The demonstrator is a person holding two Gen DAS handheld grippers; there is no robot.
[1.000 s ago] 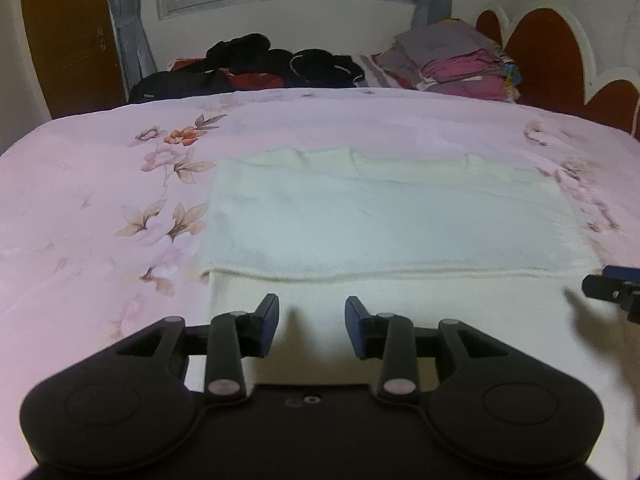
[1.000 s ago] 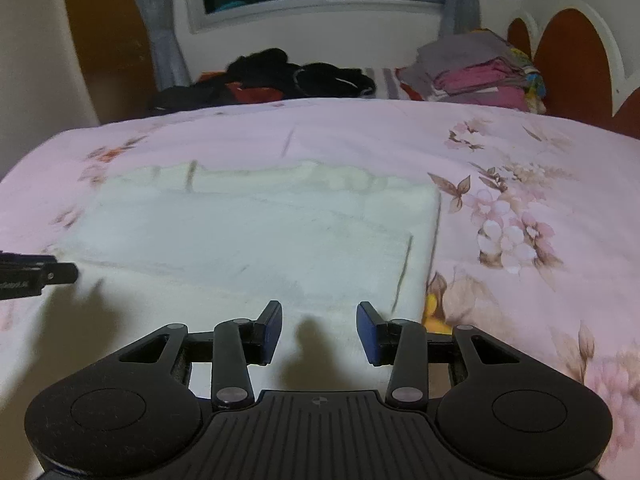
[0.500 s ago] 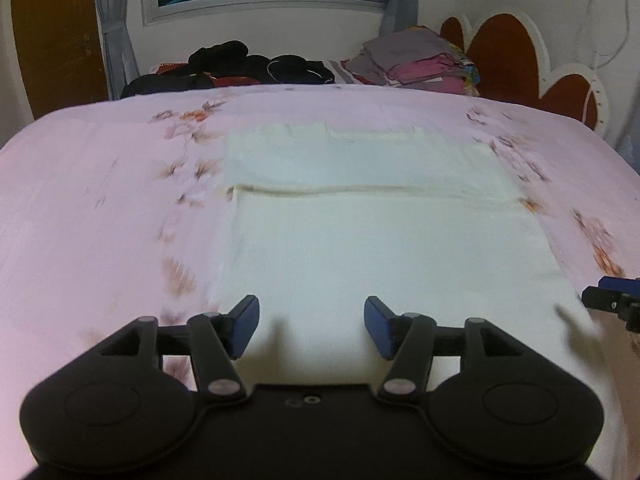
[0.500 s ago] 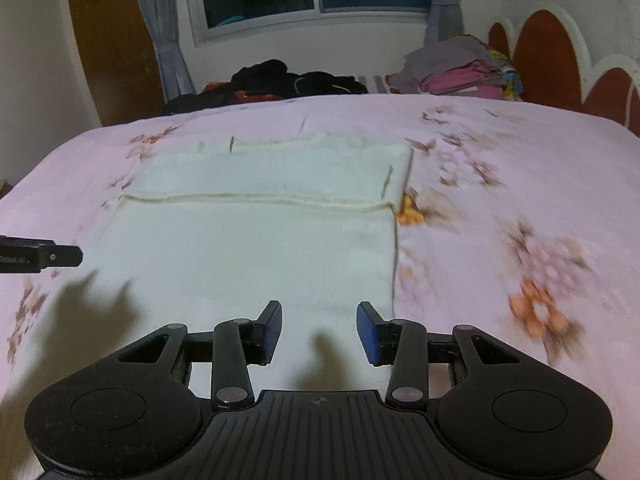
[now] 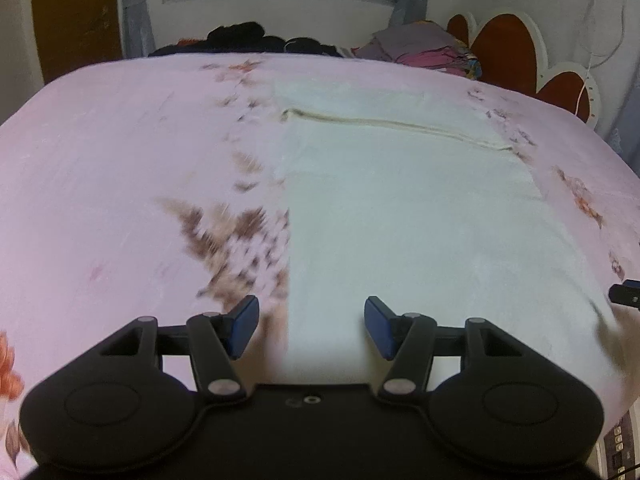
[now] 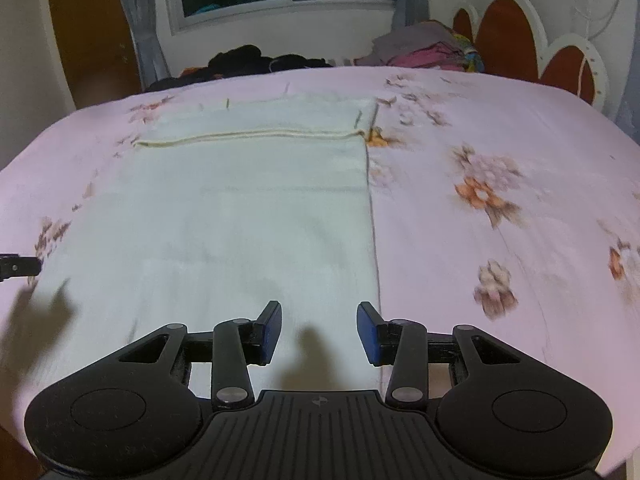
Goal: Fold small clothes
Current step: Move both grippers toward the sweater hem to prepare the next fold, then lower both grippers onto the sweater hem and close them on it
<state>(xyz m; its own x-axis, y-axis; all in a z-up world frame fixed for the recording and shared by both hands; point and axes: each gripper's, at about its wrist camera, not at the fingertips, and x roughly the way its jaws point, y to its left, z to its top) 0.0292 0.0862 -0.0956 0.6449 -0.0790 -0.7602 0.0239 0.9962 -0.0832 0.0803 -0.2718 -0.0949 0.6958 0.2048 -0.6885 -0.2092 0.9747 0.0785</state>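
Bedroom, pink floral bed (image 5: 120, 168); cream garment (image 5: 420, 220) lies flat mid-bed, its far part doubled toward me. I hold my left gripper (image 5: 311, 326) and right gripper (image 6: 319, 332) empty, jaws apart, over its near corners, ready to pinch.

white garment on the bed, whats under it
The white garment lies flat on a pink floral bedsheet, which shows all round it. Its far end is folded over, so one layer lies on another there. Anything beneath the cloth is covered.
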